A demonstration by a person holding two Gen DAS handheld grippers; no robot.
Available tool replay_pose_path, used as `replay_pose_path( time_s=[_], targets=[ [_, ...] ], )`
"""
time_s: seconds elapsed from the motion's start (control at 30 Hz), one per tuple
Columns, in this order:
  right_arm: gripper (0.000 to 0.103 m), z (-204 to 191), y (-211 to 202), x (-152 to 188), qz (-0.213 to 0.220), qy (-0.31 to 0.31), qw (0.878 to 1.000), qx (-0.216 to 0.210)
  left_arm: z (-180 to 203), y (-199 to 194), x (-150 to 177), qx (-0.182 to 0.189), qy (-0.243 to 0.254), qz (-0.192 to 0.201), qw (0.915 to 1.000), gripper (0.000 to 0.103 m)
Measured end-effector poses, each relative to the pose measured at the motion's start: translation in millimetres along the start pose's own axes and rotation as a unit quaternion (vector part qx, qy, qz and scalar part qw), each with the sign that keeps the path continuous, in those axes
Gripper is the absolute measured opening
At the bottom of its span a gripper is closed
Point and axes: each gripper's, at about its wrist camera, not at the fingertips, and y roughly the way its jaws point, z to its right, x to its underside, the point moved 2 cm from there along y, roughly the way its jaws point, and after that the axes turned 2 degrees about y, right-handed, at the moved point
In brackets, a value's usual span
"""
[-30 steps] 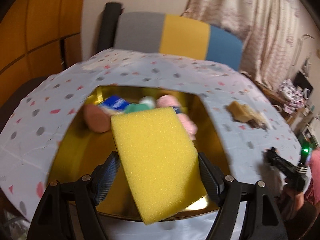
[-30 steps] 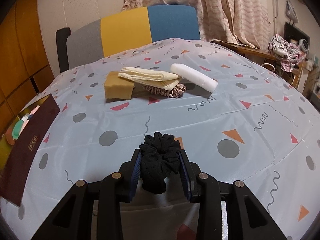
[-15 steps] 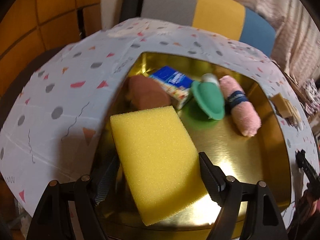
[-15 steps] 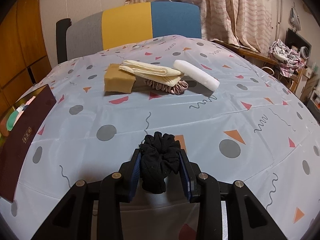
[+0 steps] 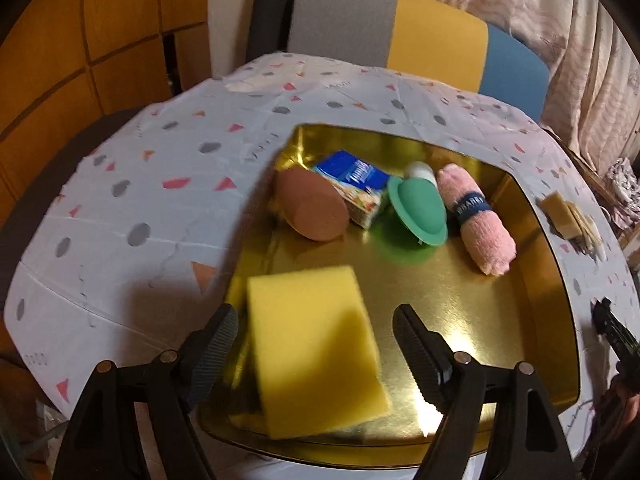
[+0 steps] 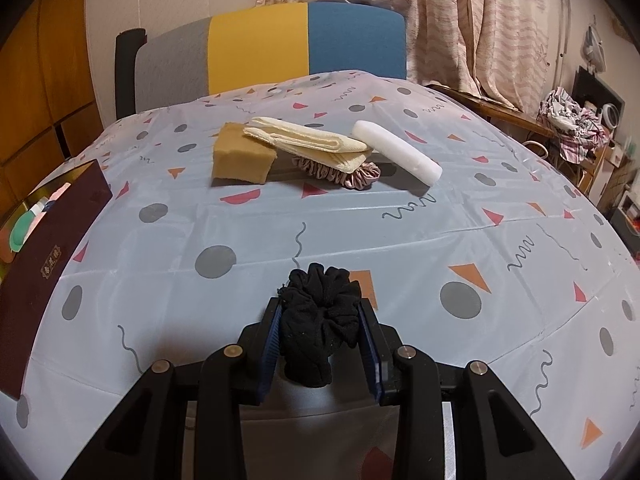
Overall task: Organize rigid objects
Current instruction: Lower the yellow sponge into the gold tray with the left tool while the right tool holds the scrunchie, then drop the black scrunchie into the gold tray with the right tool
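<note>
My left gripper [image 5: 314, 330] is open above the near end of a gold tray [image 5: 532, 280]. A yellow sponge [image 5: 316, 352] lies loose between its fingers, blurred and apart from both pads. Farther in the tray lie a brown oval piece [image 5: 312, 210], a blue box [image 5: 354, 184], a green scrubber [image 5: 420, 216] and a pink rolled towel [image 5: 478, 218]. My right gripper [image 6: 324, 340] is shut on a black scrunchie [image 6: 320, 320] above the patterned tablecloth [image 6: 360, 220].
On the table ahead of my right gripper lie a tan sponge [image 6: 242, 158], a folded cream cloth [image 6: 312, 144], a pink scrunchie [image 6: 348, 174] and a white roll [image 6: 396, 156]. The tray's dark red wall [image 6: 44, 264] stands at the left. A chair [image 6: 264, 46] is behind the table.
My left gripper has opened and let go of the yellow sponge, which has dropped to the tray's near end. The right gripper still holds the black scrunchie, almost unmoved.
</note>
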Motion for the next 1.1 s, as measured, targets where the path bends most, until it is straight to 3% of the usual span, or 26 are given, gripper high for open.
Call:
replay_pose_path(
  time_s=[0.2, 0.33, 0.67, 0.93, 1.1],
  targets=[
    [0.037, -7.4, -8.8, -2.0, -0.006, -0.017, 1.0, -0.006, -11.4, -30.8, 1.5, 0.041, -0.049, 0.046, 0.9969, 0.081],
    [0.037, -17.4, -24.3, -4.5, -0.007, -0.009, 0.999, -0.04, -9.3, -42.9, 11.6, 0.075, -0.074, 0.056, 0.9928, 0.081],
    [0.037, -77.1, -74.9, -24.4, 0.015, -0.031, 0.99, -0.139, 24.7, -43.6, 36.3, 0.115, -0.044, 0.047, 0.9913, 0.081],
    [0.039, -158.9, -103.3, -38.1, 0.012, -0.069, 0.971, -0.227, 22.6, -56.4, 44.0, 0.1, -0.037, 0.07, 0.9918, 0.08],
    [0.039, -229.0, -101.5, -44.1, -0.021, -0.098, 0.954, -0.282, 11.3, -63.9, 47.8, 0.08, -0.043, 0.083, 0.9925, 0.08]
  ],
)
